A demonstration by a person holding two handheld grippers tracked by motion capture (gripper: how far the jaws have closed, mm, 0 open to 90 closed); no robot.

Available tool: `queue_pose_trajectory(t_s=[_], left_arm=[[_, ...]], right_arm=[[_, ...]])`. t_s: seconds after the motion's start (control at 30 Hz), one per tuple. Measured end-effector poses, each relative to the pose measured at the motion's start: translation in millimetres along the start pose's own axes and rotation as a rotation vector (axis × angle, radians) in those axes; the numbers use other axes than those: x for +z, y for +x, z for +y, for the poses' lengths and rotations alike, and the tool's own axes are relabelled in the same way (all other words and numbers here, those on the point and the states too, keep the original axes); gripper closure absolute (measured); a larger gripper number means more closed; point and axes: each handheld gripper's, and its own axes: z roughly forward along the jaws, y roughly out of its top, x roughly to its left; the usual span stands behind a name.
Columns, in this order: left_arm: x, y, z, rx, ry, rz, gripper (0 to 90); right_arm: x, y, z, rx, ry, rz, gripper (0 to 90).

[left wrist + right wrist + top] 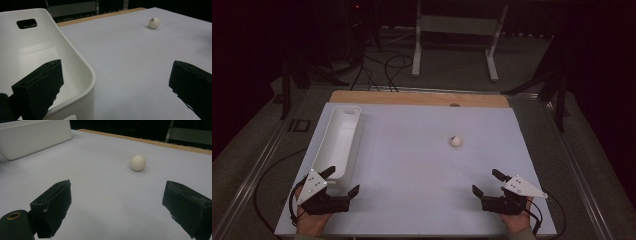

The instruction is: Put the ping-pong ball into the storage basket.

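Now both wide open: left claw (pixel 343 181) straddling the near end of the white bin (pixel 338 140), right claw (pixel 488 181) low over the table (pixel 412 150), aimed at the small white ball (pixel 456 141) lying well ahead, presumably readying a pickup.

A dim room is surrounding the pale worktop (pixel 412 165); a white frame stand (pixel 457 30) and cables (pixel 382 70) are lying on grey floor at upper centre.
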Motion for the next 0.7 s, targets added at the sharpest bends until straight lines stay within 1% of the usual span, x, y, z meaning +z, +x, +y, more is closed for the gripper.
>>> queue_pose_trajectory(t_s=[0.37, 0.5, 0.7], left_arm=[[0.8, -1.4, -0.3, 0.003, -0.001, -0.002, 0.0], [0.7, -1.9, -0.4, 0.004, -0.001, 0.002, 0.0], [-0.1, -1.8, -0.5, -0.006, -0.007, 0.005, 0.0]], right_arm=[[2.1, 0.7, 1.0, 0.006, 0.009, -0.006, 8.3], [1.5, 0.5, 2.0, 0.015, 0.008, -0.005, 8.3], [1.0, 1.7, 6.3, 0.023, 0.015, -0.004, 8.3]])
